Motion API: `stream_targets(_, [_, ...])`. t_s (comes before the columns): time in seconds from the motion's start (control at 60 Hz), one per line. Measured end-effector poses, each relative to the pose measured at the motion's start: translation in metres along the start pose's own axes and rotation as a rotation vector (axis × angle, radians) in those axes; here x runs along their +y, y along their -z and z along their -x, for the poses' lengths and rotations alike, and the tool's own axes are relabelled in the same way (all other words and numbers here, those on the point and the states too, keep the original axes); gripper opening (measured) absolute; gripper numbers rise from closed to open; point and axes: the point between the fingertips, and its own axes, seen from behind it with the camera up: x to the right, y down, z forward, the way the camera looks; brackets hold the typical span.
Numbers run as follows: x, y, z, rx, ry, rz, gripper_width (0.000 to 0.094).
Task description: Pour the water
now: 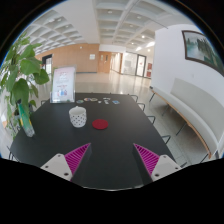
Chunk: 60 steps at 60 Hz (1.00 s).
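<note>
At the upper left of the frame a leafy green plant [22, 72] leans over the edge of a dark table [115, 150], with what may be a slim green bottle [25, 122] standing below it, though it is too small to be sure. Right of that, a framed sign [63, 84] stands at the table's far left end. Nearer the centre of the frame a white cup [77, 117] stands upright on the table, and just to its right sits a small red item [100, 124], low and round, apart from the cup. Chairs [160, 125] line the table's right side beneath a white wall.

The gripper [112, 158] hovers over the near part of the table, its fingers spread wide with nothing between them; the pink pads [76, 156] show at lower left and lower right, touching nothing. The white cup lies ahead of the fingers and slightly left of their midline, beyond the left fingertip, its long axis vertical. Reaching it would likely call for moving forward and a little leftward, so that the cup comes between the open fingers
</note>
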Motion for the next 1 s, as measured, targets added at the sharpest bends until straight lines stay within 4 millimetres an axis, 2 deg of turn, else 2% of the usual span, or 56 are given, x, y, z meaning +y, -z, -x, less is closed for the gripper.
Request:
stream_targets(0.117, [0.009,0.005,0.017,-0.007,0.026,0.0,0.086])
stream_targets(0.267, [0.028,0.019,0.073,-0.053,0.046,-0.022,0.0861])
stream_targets(0.4, [0.031,0.032,0.147,-0.134,0.06,-0.061,0.086])
stream_targets(0.583, [0.032,0.031,0.278,-0.279,0.069,-0.064,0.0859])
stream_targets(0.7, [0.021,0.014,0.352,-0.333,0.083,-0.083,0.0857])
stream_targets(0.8, [0.006,-0.009,0.405,-0.359,0.072,-0.108,0.0855])
stream_targets(0.867, [-0.004,-0.028,0.429,-0.356,0.067,-0.127,0.086])
stream_targets(1.0, [-0.023,-0.07,0.455,-0.315,0.055,-0.156,0.0856])
